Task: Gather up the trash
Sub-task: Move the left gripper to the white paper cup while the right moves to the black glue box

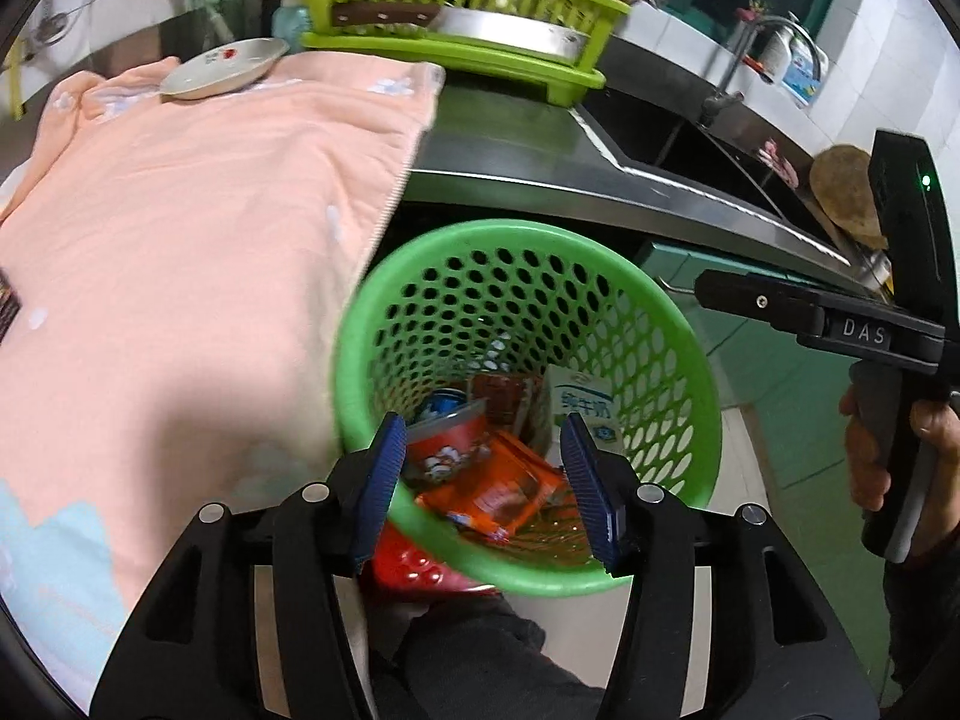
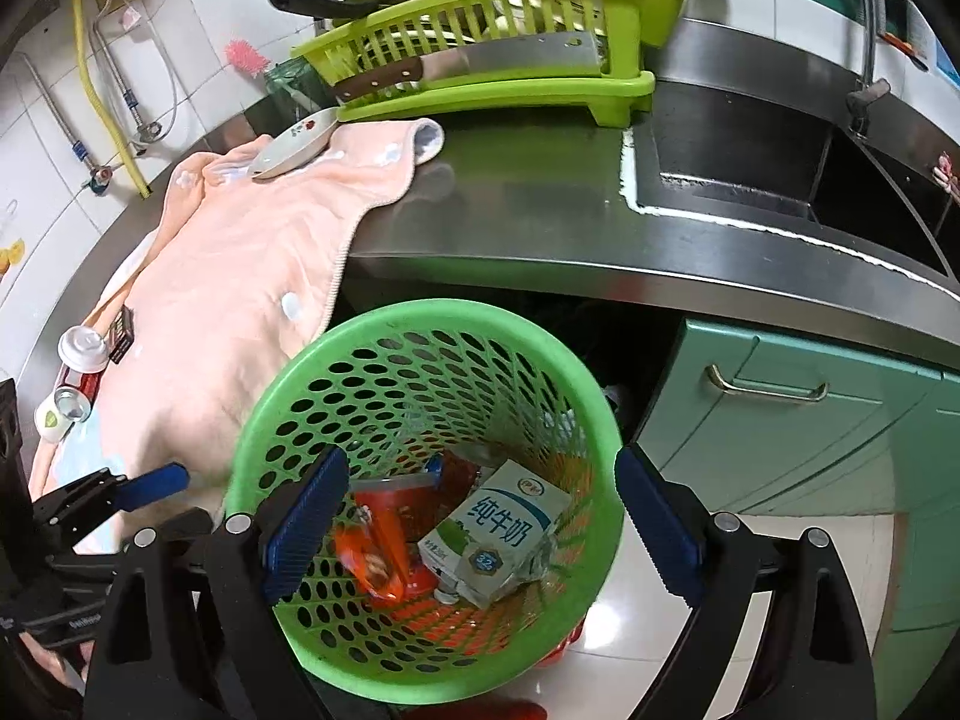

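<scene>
A green perforated trash basket (image 1: pixel 672 354) (image 2: pixel 288 420) stands on the floor below the counter edge. Inside lie a white milk carton (image 1: pixel 579 405) (image 2: pixel 504 531), an orange snack wrapper (image 1: pixel 498 486) (image 2: pixel 375 546) and a red cup-like container (image 1: pixel 447 450). My left gripper (image 1: pixel 489 492) is open above the basket's near rim, nothing between its blue pads. My right gripper (image 2: pixel 480 534) is open wide over the basket and empty; it shows from the side in the left wrist view (image 1: pixel 780 312). On the counter's left end lie a red can (image 2: pixel 75 393) and small cups (image 2: pixel 84 348).
A peach towel (image 1: pixel 180 228) (image 2: pixel 240 252) covers the steel counter (image 2: pixel 528 210), with a white dish (image 1: pixel 225 69) (image 2: pixel 294 144) on it. A lime dish rack (image 2: pixel 480 42) with a cleaver stands behind. A sink (image 2: pixel 780 150) is to the right, teal cabinets (image 2: pixel 810 420) below.
</scene>
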Demonstrator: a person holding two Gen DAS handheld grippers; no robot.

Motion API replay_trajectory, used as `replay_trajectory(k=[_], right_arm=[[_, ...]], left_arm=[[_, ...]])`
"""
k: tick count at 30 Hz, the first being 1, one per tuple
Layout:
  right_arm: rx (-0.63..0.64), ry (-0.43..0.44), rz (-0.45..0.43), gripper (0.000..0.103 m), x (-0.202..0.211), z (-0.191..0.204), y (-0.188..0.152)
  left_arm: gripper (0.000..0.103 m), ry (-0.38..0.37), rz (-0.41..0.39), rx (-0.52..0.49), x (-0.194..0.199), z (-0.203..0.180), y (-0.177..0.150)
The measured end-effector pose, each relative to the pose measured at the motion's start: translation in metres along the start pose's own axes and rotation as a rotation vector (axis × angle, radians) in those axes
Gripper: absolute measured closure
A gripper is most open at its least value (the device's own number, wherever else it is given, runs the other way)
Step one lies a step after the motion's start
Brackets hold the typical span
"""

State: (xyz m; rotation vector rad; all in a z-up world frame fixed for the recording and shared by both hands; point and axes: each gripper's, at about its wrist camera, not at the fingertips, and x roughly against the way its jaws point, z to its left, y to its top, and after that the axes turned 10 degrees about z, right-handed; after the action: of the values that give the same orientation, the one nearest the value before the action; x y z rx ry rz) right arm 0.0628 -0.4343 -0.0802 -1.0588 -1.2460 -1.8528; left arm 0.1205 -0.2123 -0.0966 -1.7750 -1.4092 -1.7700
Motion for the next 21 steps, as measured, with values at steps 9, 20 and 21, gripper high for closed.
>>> replay_trajectory(k=[9, 20, 21], right_arm=[[0.079, 0.042, -0.003, 0.016, -0.001, 0.043, 0.006], [0.209, 0.116, 0.010, 0.016, -0.015, 0.122, 0.016], [0.220, 0.123, 0.012, 0.016, -0.017, 0.130, 0.017]], left_arm=[[0.049, 0.105, -0.084, 0.116, 0.052, 0.058, -0.019], [0.049, 0.301, -0.187, 0.304, 0.124, 0.160, -0.045], [0.049, 0.316, -0.196, 0.325, 0.131, 0.170, -0.046]])
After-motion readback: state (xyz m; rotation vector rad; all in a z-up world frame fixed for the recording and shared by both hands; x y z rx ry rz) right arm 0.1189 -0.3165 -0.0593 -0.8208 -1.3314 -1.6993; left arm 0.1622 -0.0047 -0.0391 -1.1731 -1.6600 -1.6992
